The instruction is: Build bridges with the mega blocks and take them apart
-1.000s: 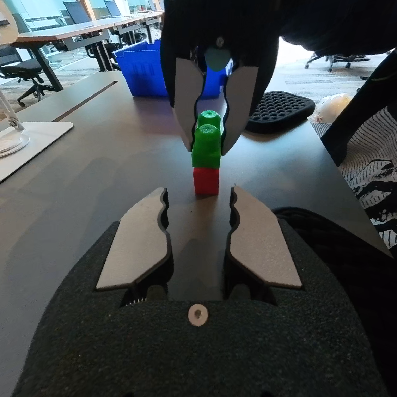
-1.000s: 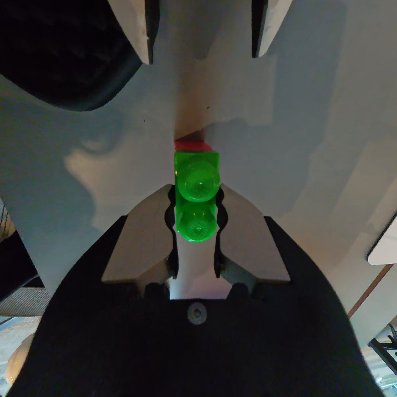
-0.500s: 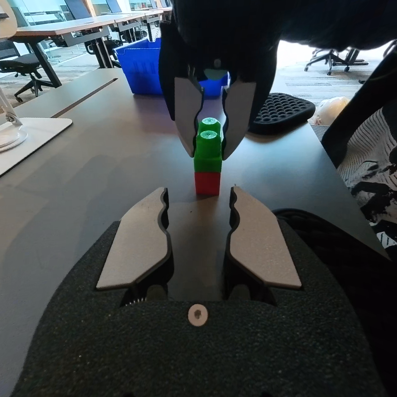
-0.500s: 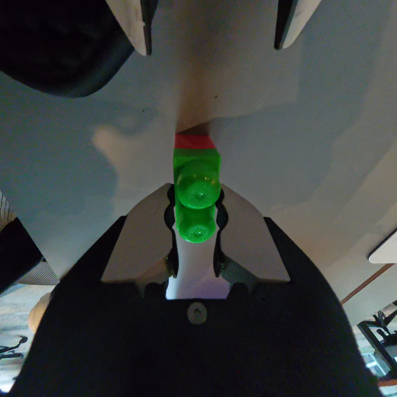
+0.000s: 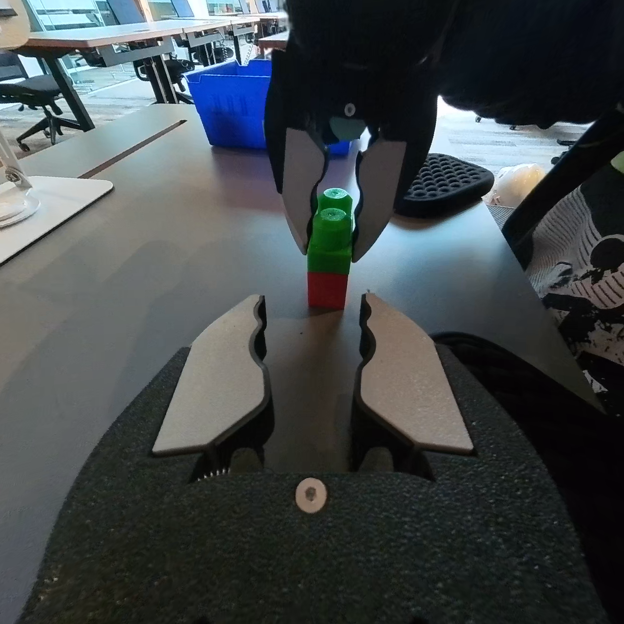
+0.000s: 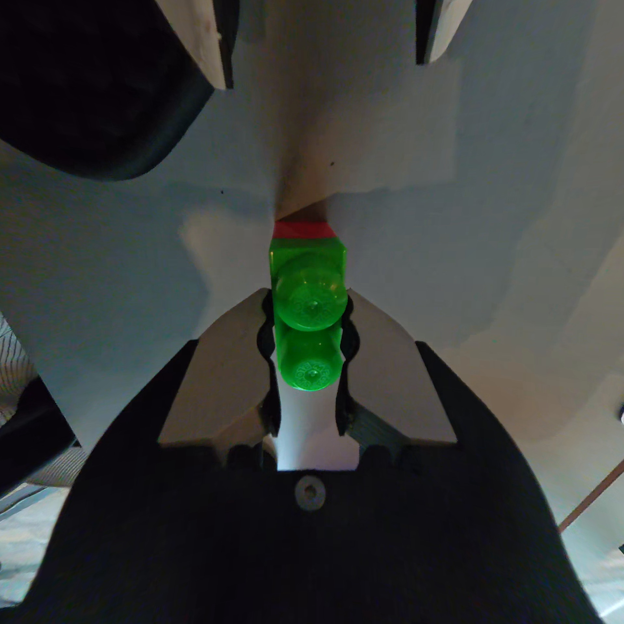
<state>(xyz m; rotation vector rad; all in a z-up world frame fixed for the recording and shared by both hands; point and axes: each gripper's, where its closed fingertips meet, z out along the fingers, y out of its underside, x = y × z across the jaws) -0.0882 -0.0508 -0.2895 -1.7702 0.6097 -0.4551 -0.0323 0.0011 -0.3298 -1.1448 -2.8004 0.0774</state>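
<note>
Open-plan office w/ daylit windows (image 5: pixel 84 17), rows of desks (image 5: pixel 101 37), black swivel chair (image 5: pixel 30 91), carpeted floor (image 5: pixel 489 141); dark table (image 5: pixel 135 236) in foreground.

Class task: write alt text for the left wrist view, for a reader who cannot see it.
The right gripper, reaching down from above, is shut on a green block stacked on a red block on a dark table. The left gripper sits open in front of the stack, empty. A blue bin stands behind.

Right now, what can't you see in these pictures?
- What's inside the blue bin: left wrist view, its wall and the right gripper hide it.
- Most of the red block: right wrist view, the green block covers it.
- The left gripper: right wrist view, cut off by the top edge.
</note>
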